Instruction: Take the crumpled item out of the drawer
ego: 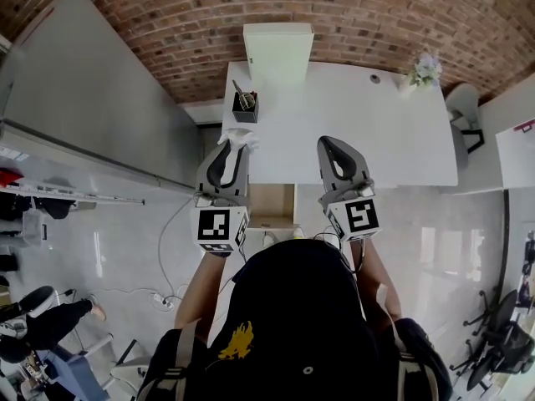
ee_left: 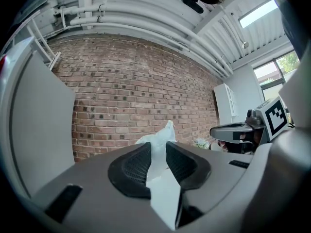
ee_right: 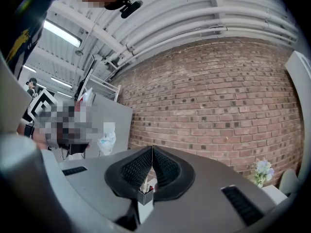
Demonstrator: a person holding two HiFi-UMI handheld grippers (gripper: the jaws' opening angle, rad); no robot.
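Held: crumpled item (ego: 238, 139) (ee_left: 156, 141), pinched in left gripper (ego: 235, 146) (ee_left: 158, 148) jaws, 11 o'clock of drawer (ego: 272, 205); right gripper (ego: 332, 144) (ee_right: 152, 153) closed, empty; firm hold advised

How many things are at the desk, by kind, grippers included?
Grippers: 2 (left gripper shut on the crumpled item; right gripper shut, empty)
Crumpled item: 1
Pen holder: 1
Flower bunch: 1
White cabinet: 1
Drawer, open: 1
Total: 7
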